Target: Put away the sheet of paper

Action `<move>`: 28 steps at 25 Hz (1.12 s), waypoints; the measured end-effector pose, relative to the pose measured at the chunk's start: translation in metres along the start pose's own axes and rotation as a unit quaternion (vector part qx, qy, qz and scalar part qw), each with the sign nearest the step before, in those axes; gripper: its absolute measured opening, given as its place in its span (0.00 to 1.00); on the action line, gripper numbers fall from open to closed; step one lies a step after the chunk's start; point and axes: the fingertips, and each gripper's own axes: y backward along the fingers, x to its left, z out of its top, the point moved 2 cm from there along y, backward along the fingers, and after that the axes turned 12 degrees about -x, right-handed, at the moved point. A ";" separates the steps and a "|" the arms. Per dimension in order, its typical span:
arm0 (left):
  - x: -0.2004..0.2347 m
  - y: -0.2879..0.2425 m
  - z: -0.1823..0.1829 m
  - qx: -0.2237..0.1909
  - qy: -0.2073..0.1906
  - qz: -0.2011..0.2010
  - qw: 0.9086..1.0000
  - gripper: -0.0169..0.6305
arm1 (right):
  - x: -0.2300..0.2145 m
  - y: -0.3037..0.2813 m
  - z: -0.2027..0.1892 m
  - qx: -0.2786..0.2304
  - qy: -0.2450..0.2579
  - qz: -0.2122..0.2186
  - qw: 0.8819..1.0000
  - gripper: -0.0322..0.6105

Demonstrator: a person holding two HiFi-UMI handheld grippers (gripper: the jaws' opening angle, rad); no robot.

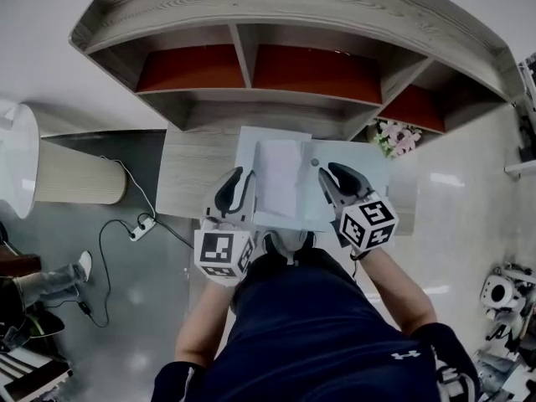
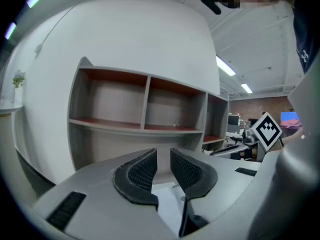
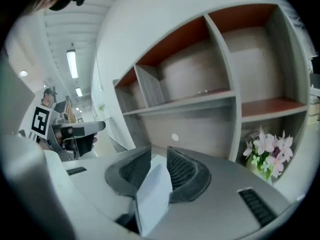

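White and likely floppy, the sheet of paper [image 3: 152,199] hangs at your 12 o'clock, pinched by your right tool [image 3: 158,158], left tool [image 2: 163,160] slightly spread on nothing; probably feather-light and easily creased, so hold near an edge.

I see a curved wooden shelf unit [image 1: 251,23] with red-brown boards. Pink flowers [image 1: 399,136] sit at its right, and the floor [image 1: 469,208] is pale and glossy.
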 end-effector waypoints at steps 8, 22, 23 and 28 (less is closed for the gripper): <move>-0.050 0.009 0.076 -0.095 -0.030 -0.044 0.994 0.17 | 0.045 0.042 0.107 -0.151 0.114 0.016 0.982 0.16; -0.070 0.026 0.128 -0.148 0.025 -0.095 0.984 0.15 | 0.078 0.072 0.155 -0.235 0.156 0.027 0.959 0.15; -0.068 0.026 0.127 -0.145 0.029 -0.092 0.985 0.15 | 0.076 0.072 0.153 -0.232 0.154 0.024 0.960 0.15; -0.066 0.025 0.125 -0.143 0.032 -0.088 0.985 0.15 | 0.073 0.073 0.154 -0.234 0.159 0.017 0.959 0.15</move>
